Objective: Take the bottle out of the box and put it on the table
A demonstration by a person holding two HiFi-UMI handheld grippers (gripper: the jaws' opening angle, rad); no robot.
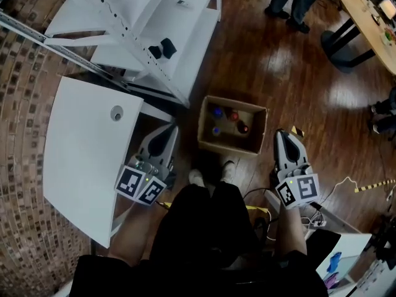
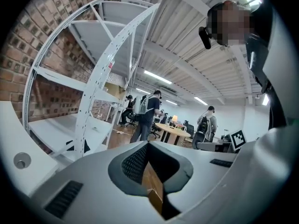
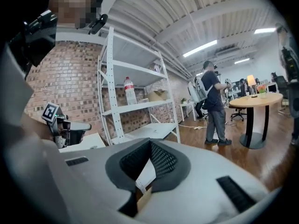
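Note:
An open cardboard box (image 1: 231,142) stands on the wooden floor in front of my feet. Several bottles with blue and red caps (image 1: 234,115) stand upright inside it. The white table (image 1: 80,147) is to the left of the box. My left gripper (image 1: 169,130) hangs between the table's edge and the box, shut and empty. To the right of the box my right gripper (image 1: 279,135) is also shut, nothing in it. Both point level past the box, over the room. The left gripper view shows shut jaws (image 2: 148,146), and the right gripper view shows the same (image 3: 150,143).
A white shelving rack (image 1: 148,36) stands behind the table and box, with a bottle (image 3: 129,90) on one shelf. A round wooden table (image 1: 371,17) and standing people (image 1: 294,2) are at the far right. Cables (image 1: 346,184) lie on the floor to my right.

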